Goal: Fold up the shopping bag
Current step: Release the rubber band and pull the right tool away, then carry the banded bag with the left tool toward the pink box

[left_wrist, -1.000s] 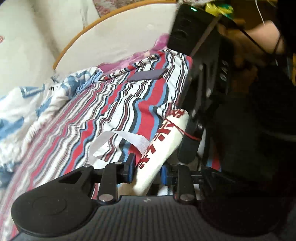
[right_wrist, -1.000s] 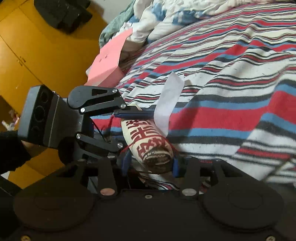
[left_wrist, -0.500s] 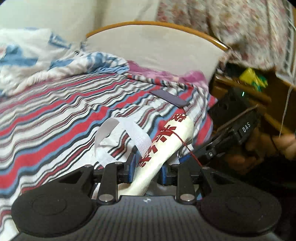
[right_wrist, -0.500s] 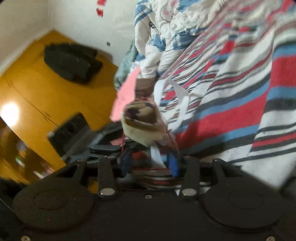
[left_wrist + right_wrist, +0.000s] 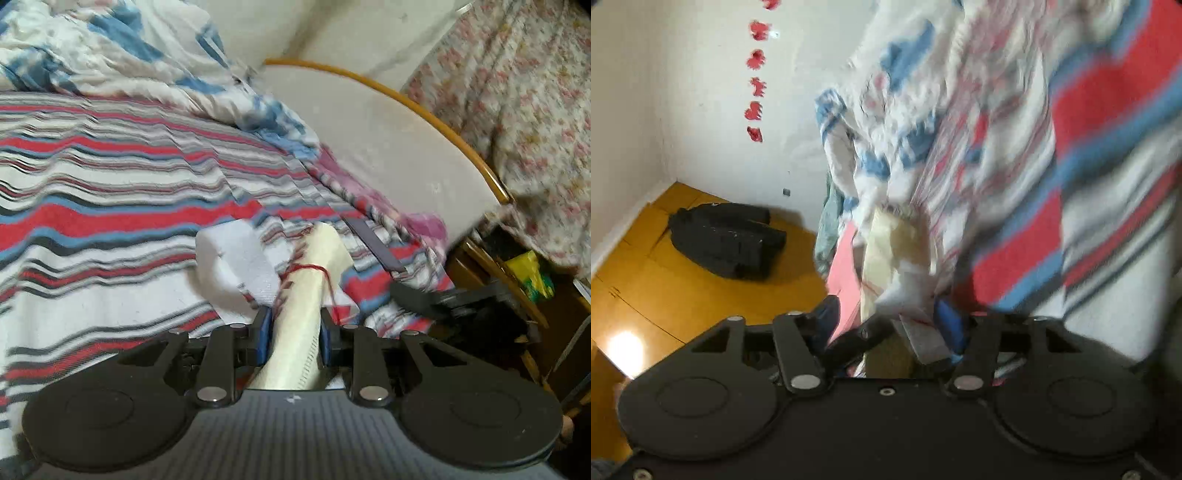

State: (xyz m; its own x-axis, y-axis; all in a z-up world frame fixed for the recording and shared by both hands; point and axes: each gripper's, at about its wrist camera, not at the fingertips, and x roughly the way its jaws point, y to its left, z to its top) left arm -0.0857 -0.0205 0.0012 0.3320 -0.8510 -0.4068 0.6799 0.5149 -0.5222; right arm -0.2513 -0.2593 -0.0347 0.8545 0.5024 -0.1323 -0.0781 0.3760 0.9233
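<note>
While the left claw (image 5: 293, 334) squeezes the rolled-up cream shopping bag (image 5: 308, 306) between its blue pads, the roll sticks out over the bed's striped blanket (image 5: 110, 192), with a red string (image 5: 314, 268) looped around it and a white strap (image 5: 240, 269) flopping beside it. The right claw (image 5: 886, 319) has just been opening, and its pads stand wide apart with the bag's blurry end (image 5: 897, 258) loose between them.
</note>
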